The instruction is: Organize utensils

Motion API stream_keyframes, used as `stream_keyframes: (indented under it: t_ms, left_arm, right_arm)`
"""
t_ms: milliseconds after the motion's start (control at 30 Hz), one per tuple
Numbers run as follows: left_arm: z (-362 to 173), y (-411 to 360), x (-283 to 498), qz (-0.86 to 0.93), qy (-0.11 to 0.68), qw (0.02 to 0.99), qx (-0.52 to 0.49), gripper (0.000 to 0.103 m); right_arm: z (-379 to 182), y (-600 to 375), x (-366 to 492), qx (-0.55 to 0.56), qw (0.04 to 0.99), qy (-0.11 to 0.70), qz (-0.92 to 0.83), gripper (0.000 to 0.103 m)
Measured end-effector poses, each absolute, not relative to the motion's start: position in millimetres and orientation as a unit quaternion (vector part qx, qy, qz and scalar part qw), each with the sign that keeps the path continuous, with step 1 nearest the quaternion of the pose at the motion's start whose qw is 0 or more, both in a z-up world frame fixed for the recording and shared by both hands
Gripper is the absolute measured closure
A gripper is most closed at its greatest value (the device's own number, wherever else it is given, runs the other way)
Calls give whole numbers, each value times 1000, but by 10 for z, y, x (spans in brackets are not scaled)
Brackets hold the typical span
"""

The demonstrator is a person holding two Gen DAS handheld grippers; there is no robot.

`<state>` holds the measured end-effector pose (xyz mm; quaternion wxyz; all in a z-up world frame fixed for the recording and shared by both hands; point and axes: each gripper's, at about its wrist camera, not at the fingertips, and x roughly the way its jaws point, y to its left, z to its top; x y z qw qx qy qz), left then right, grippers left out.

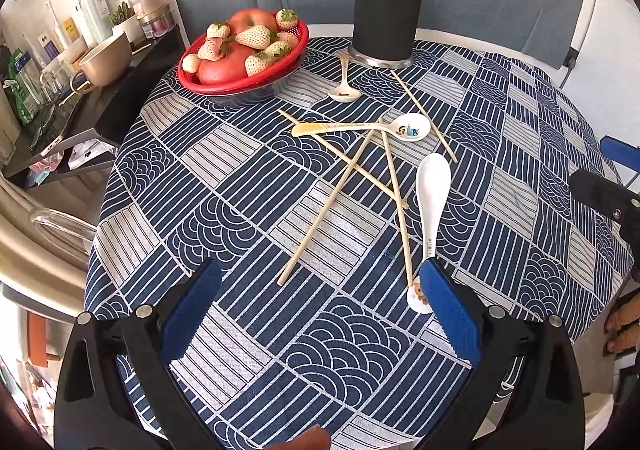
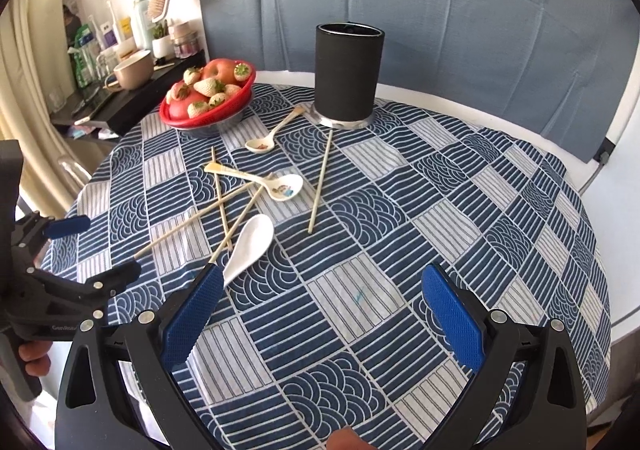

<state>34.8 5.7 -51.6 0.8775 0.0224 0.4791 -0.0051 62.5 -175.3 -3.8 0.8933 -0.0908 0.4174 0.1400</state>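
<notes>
We find a round table [image 2: 500, 186] under a blue patterned cloth. At 12 o'clock stands the black utensil holder [image 2: 347, 74], upright; at 10 o'clock the red fruit bowl [image 2: 208, 118]. Four chopsticks [image 1: 328, 206] lie loose at centre, three of them crossed, with a plain white spoon [image 1: 431, 190] and two decorated spoons [image 1: 408, 126] among them, all outside the holder. The left gripper [image 1: 318, 306] and right gripper [image 2: 320, 302] hover at 6 o'clock, fingers spread wide, holding nothing.

Home: clothed dining table [image 1: 240, 210], fruit bowl [image 1: 244, 46]
</notes>
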Motion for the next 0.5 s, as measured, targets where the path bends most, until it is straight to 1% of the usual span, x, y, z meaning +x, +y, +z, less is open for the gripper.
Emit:
stream_keyframes:
  t_ms: [267,500]
  left_arm:
    - [-656,-18,392,20,497,867,9,6]
    - [-768,-89,363,37,505,861,-38,6]
  right_arm:
    - [-191,-1656,955,-124,867,437,203,8]
    - [-302,-1637,1249,-145,842,448,262,8]
